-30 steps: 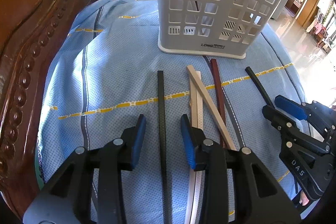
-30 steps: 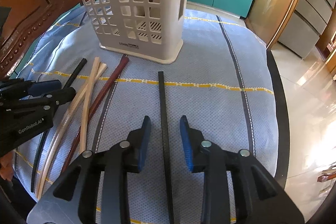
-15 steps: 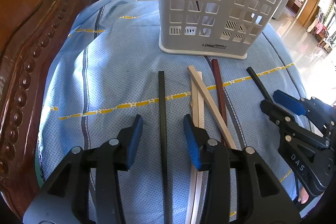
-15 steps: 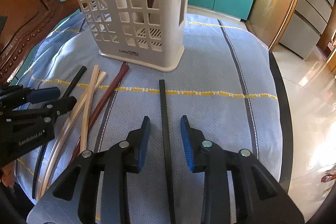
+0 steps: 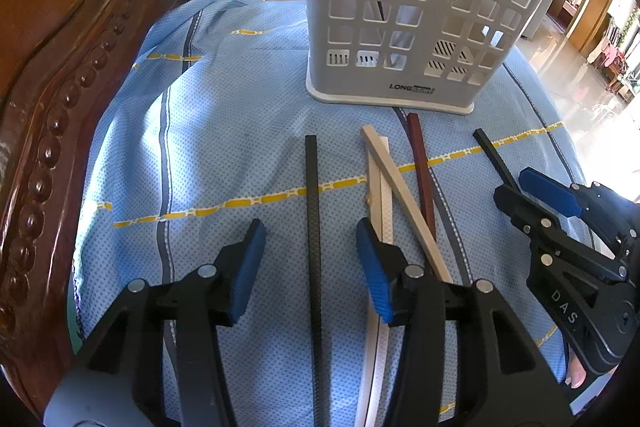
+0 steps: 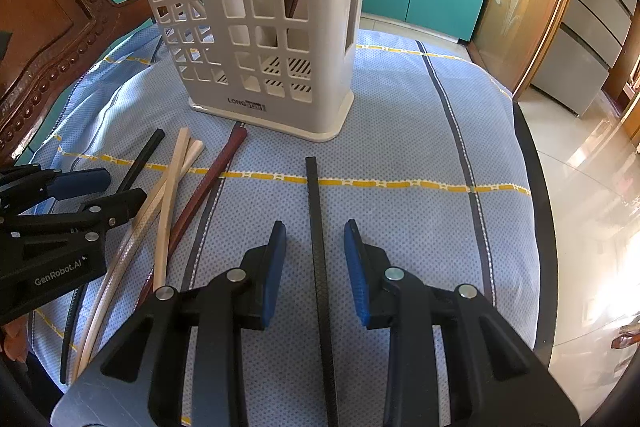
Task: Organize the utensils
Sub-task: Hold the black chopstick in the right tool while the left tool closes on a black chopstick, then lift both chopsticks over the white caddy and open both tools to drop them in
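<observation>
Both tongs open, nothing held. Left gripper (image 5: 311, 263) straddles a black chopstick (image 5: 312, 227) lying flat on the blue cloth (image 5: 200, 147), pads apart on either side and not touching it. Right gripper (image 6: 316, 263) straddles another black chopstick (image 6: 318, 247) the same way, well off to the right of the rest. Between the two lie a pair of pale chopsticks (image 5: 384, 179), crossed, and a reddish-brown chopstick (image 5: 420, 171), all pointing toward the white slotted holder (image 5: 400, 7), which stands upright at the far side of the cloth and already shows a few dark sticks inside. Risks, as I judge them: the sticks are thin and sit flat on soft, wrinkled cloth, so closing pads may pinch fabric or roll the stick aside. The left gripper's right finger (image 5: 372, 267) overlaps the pale pair and could drag them. A grip taken near one end would let the stick droop and miss the holder's mouth.
</observation>
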Demonstrator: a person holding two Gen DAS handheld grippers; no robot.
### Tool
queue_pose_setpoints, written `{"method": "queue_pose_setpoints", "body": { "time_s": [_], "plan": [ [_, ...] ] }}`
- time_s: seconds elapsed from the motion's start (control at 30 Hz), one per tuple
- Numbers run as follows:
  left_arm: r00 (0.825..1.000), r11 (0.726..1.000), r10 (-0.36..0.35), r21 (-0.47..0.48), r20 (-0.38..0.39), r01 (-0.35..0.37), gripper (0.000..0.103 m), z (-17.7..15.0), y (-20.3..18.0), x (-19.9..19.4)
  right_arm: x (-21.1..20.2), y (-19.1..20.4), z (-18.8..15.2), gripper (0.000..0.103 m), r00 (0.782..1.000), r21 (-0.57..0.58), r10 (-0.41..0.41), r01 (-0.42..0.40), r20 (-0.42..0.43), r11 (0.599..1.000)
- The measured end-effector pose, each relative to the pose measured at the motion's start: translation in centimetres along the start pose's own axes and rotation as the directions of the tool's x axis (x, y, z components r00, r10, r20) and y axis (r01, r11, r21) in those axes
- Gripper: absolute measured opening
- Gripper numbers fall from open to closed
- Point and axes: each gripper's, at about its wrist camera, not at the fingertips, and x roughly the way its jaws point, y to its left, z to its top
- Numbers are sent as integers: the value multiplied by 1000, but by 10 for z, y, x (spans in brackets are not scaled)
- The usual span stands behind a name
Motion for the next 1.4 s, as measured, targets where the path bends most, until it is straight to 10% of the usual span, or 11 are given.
{"method": "queue_pose_setpoints", "body": {
  "time_s": [0.53, 0.7, 0.9, 1.03, 1.4],
  "plan": [
    [1000, 1000, 1, -1, 1, -1, 51, -1, -1, 0, -1, 3, -3, 30, 1000, -3, 7, -7, -6, 1000],
    [1000, 1000, -1, 1, 1, 1, 50, -1, -1, 1, -3, 5, -4, 9, 999, -7, 32, -32, -16, 999],
    [1000, 1000, -8, 17, 13, 8, 13, 0, -6, -1, -6, 4, -7, 7, 998, 4, 52, -52, -20, 999],
    [999, 1000, -17, -16, 27, 18, 7, 1, 0, -2, -11, -3, -5, 6, 998, 28, 66, -65, -8, 997],
    [950, 1000, -27, 16, 311, 24, 7, 3, -2, -92, -103, -28, 1, 7, 960, 29, 128, -139, 248, 990]
  ]
}}
